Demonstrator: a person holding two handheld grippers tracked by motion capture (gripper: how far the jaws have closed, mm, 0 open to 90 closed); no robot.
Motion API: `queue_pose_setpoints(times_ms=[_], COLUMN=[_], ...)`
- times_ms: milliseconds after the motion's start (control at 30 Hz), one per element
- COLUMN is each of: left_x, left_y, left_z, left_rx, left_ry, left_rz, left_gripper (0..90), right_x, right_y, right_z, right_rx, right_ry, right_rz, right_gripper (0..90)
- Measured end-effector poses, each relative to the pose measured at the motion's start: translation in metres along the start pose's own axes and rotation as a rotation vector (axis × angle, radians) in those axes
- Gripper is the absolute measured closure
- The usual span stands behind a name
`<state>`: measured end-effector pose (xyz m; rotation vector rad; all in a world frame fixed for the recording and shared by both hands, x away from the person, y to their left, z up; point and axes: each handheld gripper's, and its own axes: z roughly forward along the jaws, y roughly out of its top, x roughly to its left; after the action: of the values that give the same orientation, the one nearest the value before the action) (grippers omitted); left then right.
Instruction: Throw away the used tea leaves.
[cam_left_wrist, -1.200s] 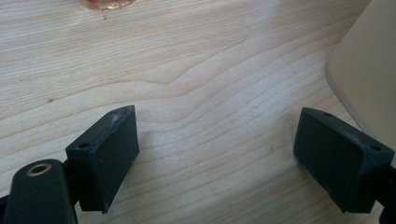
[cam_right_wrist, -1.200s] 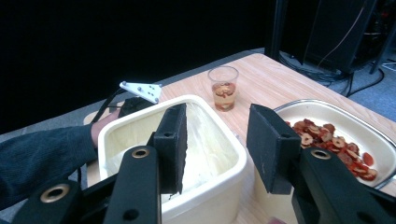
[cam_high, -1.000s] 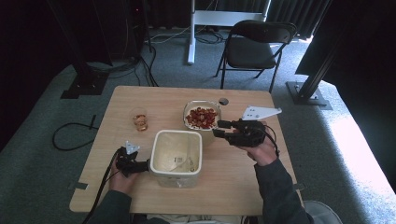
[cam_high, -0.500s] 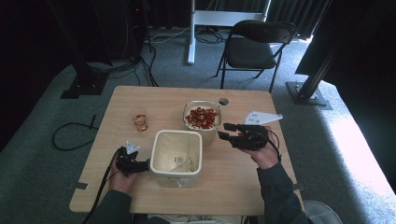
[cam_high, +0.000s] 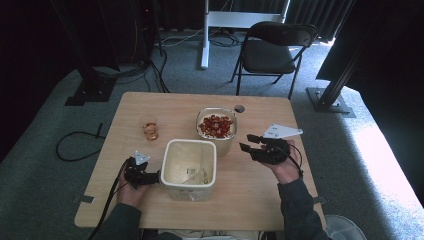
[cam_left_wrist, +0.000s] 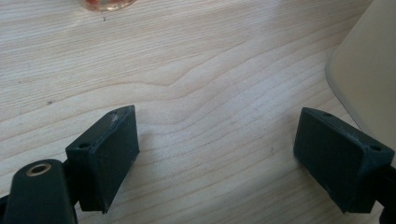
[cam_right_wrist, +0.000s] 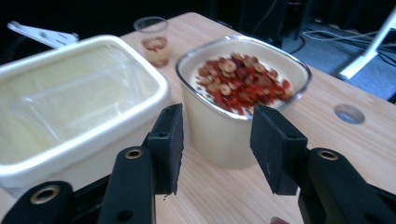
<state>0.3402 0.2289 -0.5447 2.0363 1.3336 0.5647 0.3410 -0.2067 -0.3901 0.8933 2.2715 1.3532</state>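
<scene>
Pale wood grain covers the counter (cam_high: 260, 195), where a person's forearms come in from the near edge, each hand holding a gripper.

The left hand-held gripper (cam_high: 151, 176) sits low at the near left of the counter, pointing toward the side wall of a large cream container (cam_high: 190, 165) that stands empty in the middle. In the left gripper view its jaws stand wide apart over bare wood, with nothing between them; the container's wall (cam_left_wrist: 369, 70) is just beside the right-hand jaw, though whether it touches is unclear. The base of a small glass cup (cam_left_wrist: 105, 3) shows at the top edge.

The right hand (cam_high: 287, 167) is raised a little above the counter to the right of the container, palm turned up under the right hand-held gripper (cam_high: 251, 142), which points left toward a bowl (cam_high: 216, 127) of red and tan pieces. In the right gripper view (cam_right_wrist: 217, 142) the jaws are moderately open and empty, aimed at the bowl's near wall (cam_right_wrist: 219, 135) but apart from it. The bowl stands just beside the container's far right corner. The glass cup (cam_high: 149, 127), with a little reddish content, stands well to the left of the bowl. A black folding chair (cam_high: 272, 52) stands on the carpet beyond the counter.
</scene>
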Motion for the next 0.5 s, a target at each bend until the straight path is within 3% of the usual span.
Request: queue_pose_setpoints(times_ms=[333, 500], left_x=[0.005, 0.01], left_y=[0.0, 0.002], left_z=[0.0, 0.002], left_rx=[-0.002, -0.004], left_ry=[-0.003, -0.003], left_rz=[0.004, 0.005], left_gripper=[15.8, 16.1], right_x=[-0.014, -0.019], right_y=[-0.033, -0.048], right_z=[0.011, 0.017], right_rx=[0.048, 0.08], right_ry=[-0.096, -0.111], right_rz=[0.025, 0.028], right_gripper=[52.9, 52.2])
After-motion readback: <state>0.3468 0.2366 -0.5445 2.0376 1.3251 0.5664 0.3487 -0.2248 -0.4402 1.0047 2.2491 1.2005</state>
